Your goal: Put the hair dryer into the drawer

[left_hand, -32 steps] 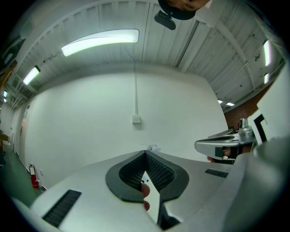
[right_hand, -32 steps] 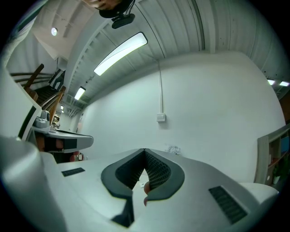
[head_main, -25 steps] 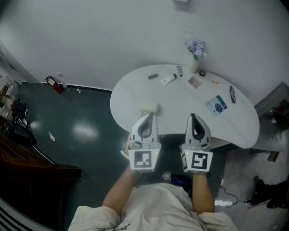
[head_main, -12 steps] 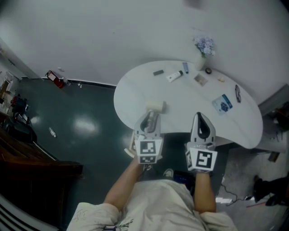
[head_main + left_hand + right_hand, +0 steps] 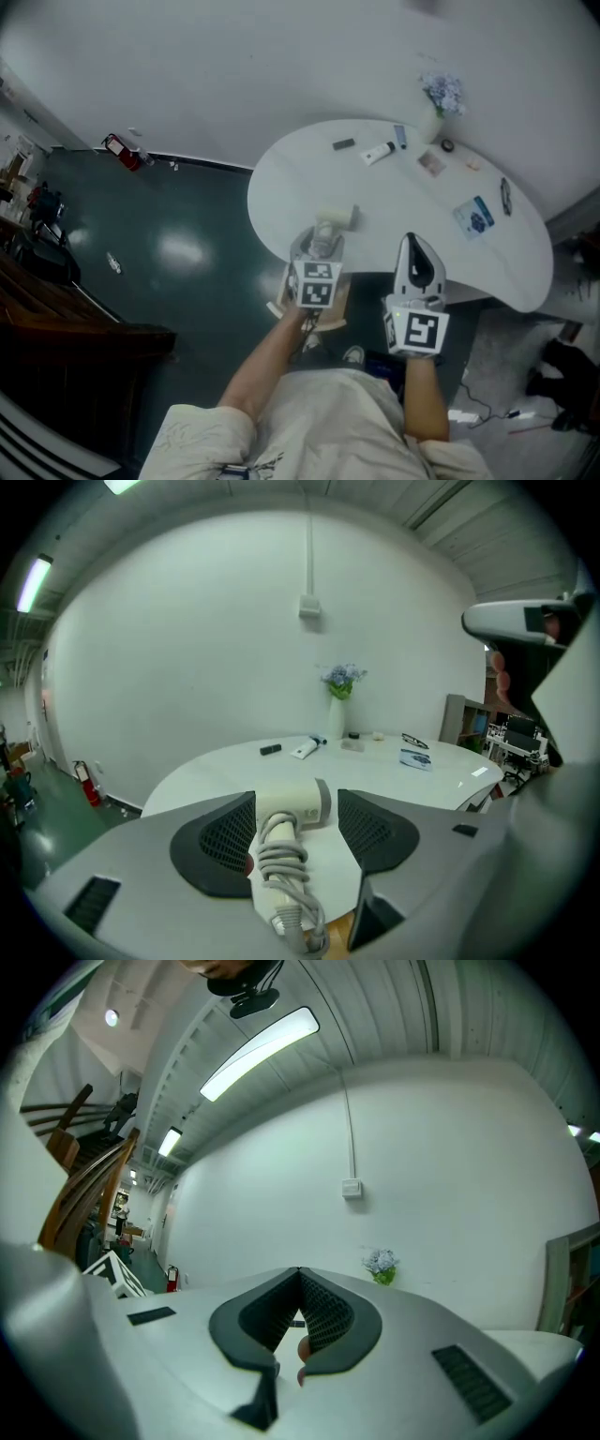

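The cream-white hair dryer (image 5: pixel 291 810), cord wound round its handle, lies on the white round table (image 5: pixel 422 253) near the front left edge, seen in the head view as a pale block (image 5: pixel 337 217). My left gripper (image 5: pixel 295 801) is low at that edge with the dryer between its jaws; they are opening and the pads do not press on it. In the head view the left gripper (image 5: pixel 322 240) points at the dryer. My right gripper (image 5: pixel 410 242) hovers level at the table's front, shut and empty (image 5: pixel 300 1275). A tan wooden panel (image 5: pixel 328 314) shows under the left gripper; I cannot tell if it is the drawer.
Along the table's back stand a vase of flowers (image 5: pixel 439 97), a white tube (image 5: pixel 379 153), a dark small bar (image 5: pixel 344 143), a blue booklet (image 5: pixel 475 216) and glasses (image 5: pixel 506 195). A red fire extinguisher (image 5: pixel 120 150) sits on the dark floor; dark wooden furniture (image 5: pixel 56 309) is at left.
The left gripper has dropped toward the table's front edge around the hair dryer and its jaws have gone from shut to wide. The right gripper shifted only slightly.
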Demonstrator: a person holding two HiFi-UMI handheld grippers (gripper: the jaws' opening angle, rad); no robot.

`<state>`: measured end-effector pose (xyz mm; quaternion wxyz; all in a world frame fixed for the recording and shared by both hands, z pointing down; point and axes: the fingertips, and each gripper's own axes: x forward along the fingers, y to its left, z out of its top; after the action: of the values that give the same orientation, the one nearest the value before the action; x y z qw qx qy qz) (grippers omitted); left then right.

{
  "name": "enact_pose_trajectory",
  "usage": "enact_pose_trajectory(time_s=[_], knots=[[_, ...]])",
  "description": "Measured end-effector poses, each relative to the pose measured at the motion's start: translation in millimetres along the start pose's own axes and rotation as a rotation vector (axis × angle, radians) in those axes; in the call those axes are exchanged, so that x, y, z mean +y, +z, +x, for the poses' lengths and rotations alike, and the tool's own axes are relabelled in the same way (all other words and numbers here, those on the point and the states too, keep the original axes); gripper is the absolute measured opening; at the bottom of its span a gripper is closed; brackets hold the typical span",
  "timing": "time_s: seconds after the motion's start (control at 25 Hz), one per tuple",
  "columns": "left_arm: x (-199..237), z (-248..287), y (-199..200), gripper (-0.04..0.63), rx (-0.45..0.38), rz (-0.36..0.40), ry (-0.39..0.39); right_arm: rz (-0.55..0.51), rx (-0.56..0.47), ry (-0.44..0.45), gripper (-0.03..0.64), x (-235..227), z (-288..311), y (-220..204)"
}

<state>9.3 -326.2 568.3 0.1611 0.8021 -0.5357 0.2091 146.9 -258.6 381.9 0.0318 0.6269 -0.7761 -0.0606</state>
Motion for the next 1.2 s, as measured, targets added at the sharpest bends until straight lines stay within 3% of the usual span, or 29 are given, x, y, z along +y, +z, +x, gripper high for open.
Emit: enact_pose_trajectory(time_s=[0.24, 0.48, 0.76, 1.2], knots=[[14.6, 40.6, -48.0, 0.304, 0.205, -0.051, 0.002, -0.006, 0.014, 0.022, 0.003, 12.0, 3.8, -2.5], [15.6, 59.0, -67.1, 0.304, 0.306, -0.072, -0.022, -0.010, 0.035, 0.022, 0.003, 13.7, 5.3, -6.6], [17.9, 67.7, -84.0, 0.302, 0.381, -0.083, -0.015, -0.018, 0.048, 0.024, 0.003, 13.8, 5.9, -10.7], [19.3, 70.5, -85.0, 0.281, 0.396, -0.130, -0.003, -0.030, 0.059, 0.028, 0.003, 16.3, 4.5, -10.5]])
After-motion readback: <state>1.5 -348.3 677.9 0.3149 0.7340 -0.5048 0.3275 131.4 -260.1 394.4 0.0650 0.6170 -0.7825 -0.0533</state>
